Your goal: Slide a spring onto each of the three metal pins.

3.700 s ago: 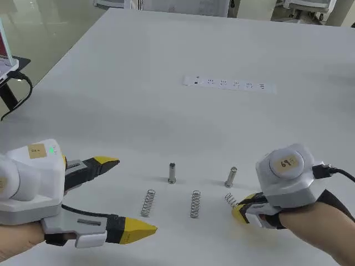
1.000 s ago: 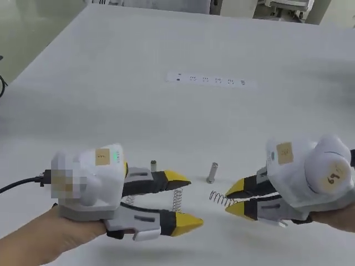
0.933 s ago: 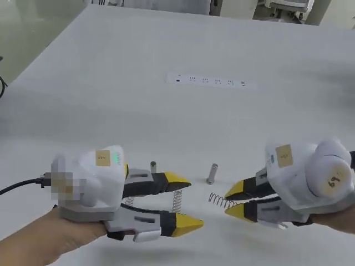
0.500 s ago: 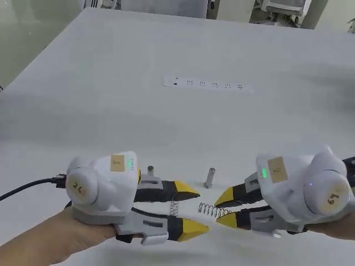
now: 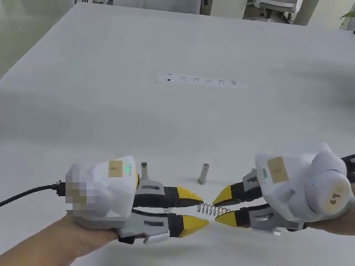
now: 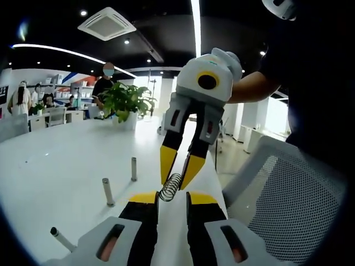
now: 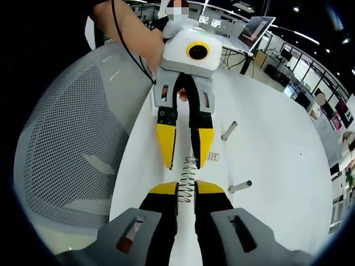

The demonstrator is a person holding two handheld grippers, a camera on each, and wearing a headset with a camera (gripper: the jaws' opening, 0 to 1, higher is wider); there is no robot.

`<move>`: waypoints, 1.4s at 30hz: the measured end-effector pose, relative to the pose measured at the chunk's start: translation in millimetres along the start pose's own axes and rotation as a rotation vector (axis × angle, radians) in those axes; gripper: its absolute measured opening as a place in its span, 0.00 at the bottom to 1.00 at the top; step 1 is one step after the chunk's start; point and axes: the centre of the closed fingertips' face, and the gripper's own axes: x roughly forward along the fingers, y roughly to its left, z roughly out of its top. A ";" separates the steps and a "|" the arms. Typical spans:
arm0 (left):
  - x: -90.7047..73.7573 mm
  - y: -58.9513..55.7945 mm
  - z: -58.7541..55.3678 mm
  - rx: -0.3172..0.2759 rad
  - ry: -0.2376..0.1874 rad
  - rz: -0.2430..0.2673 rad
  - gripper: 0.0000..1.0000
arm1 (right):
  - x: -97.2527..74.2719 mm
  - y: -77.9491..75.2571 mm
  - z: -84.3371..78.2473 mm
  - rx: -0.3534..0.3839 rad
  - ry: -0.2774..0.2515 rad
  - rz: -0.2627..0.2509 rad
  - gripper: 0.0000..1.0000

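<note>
Item: spring (image 5: 211, 209), wire coil, appearing to hang clear of the desk (image 5: 166, 122), lying level between two grippers that are facing each other tip to tip close to the person. Right gripper (image 5: 214, 211): jaws narrow, pinching one end of the spring between them. Left gripper (image 5: 204, 210): jaws standing a little apart, tips flanking the spring's free end without visibly pressing on it. Just beyond, on the desk: one metal pin (image 5: 203, 173) standing upright behind the spring, a second metal pin (image 5: 144, 168) upright beside the left gripper's body, a third metal pin (image 6: 61, 238) showing in the left gripper view, all three bare. A second spring (image 7: 212, 157) is lying loose on the desk near them. Farther off: a white power strip (image 5: 201, 81), well apart from the work. Hazards, as judged: the spring is being gripped by one end alone, so any squeeze from the left jaws off its axis is likely to be bowing the coil and flicking it out. If the right jaws are letting go before the left jaws are gripping, the spring is dropping and rolling, possibly off the desk edge toward the mesh chair (image 7: 66, 149). The pins look free-standing, so a jaw tip brushing one risks toppling it.
</note>
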 end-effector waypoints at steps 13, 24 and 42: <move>-3.0 -0.1 2.0 -0.024 -0.021 0.003 0.07 | 3.9 3.6 6.5 -0.004 -0.033 0.004 0.08; -2.5 2.2 5.2 -0.018 -0.026 0.009 0.04 | 1.4 -0.2 7.4 -0.026 -0.031 -0.005 0.08; -2.3 -1.7 6.9 -0.045 -0.022 -0.011 0.01 | 1.6 0.5 8.0 -0.004 -0.058 -0.018 0.08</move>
